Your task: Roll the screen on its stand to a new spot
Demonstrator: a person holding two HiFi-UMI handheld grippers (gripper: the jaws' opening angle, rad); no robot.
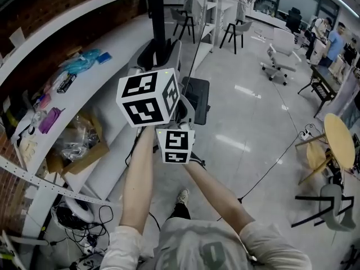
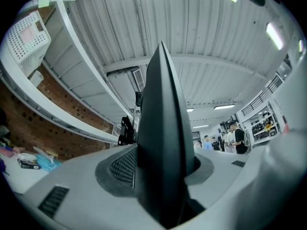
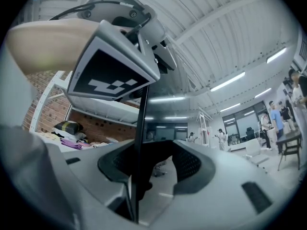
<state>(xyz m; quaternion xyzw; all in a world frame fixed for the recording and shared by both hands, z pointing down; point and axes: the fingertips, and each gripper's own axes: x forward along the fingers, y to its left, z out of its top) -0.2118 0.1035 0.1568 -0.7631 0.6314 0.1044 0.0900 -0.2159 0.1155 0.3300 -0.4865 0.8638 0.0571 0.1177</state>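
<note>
Screen on its stand, just ahead: thick edge clamped by left gripper, thin edge loosely straddled by wide right gripper. Risk: tipping, through wheels snagging floor cable.

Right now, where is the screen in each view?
Head view: screen top centre, a dark upright strip.
Left gripper view: screen fills the centre, edge-on.
Right gripper view: screen left of centre, a thin dark edge.
Shared landmark: brick wall, at left in every view.
</note>
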